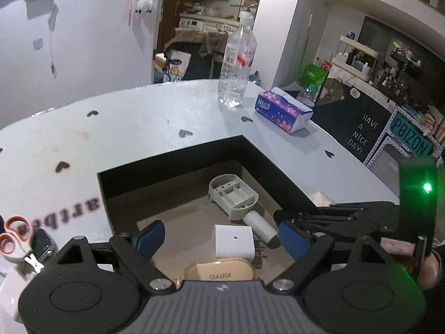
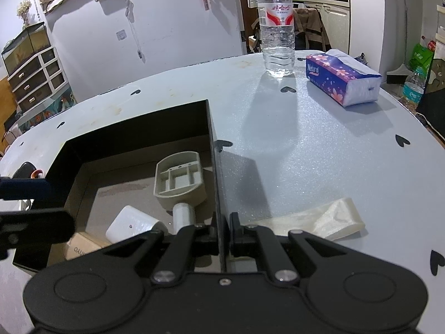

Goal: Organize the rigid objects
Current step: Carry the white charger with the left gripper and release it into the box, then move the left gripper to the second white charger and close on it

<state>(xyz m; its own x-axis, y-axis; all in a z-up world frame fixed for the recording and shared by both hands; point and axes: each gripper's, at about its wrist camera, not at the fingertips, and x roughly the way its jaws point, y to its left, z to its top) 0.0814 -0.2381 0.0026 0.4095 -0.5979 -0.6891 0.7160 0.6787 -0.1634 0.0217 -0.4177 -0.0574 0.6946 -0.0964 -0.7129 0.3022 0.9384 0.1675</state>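
A black box (image 1: pixel 172 156) (image 2: pixel 139 117) sits on the pale table. In it lie a grey scoop-shaped holder (image 1: pixel 233 194) (image 2: pixel 179 176) with a white handle, a white charger cube (image 1: pixel 233 241) (image 2: pixel 130 226) and a beige case (image 1: pixel 219 272) (image 2: pixel 76 247). My left gripper (image 1: pixel 219 239) is open above the box, its blue pads either side of the charger. My right gripper (image 2: pixel 221 235) is shut on the box's right wall (image 2: pixel 215 183). Orange-handled scissors (image 1: pixel 14 236) and a dark watch (image 1: pixel 41 246) lie left of the box.
A water bottle (image 1: pixel 236 64) (image 2: pixel 276 27) and a purple tissue pack (image 1: pixel 283 108) (image 2: pixel 342 79) stand at the table's far side. A crumpled plastic bag (image 2: pixel 328 218) lies right of the box. Shelves and a chalkboard sign stand off the table at right.
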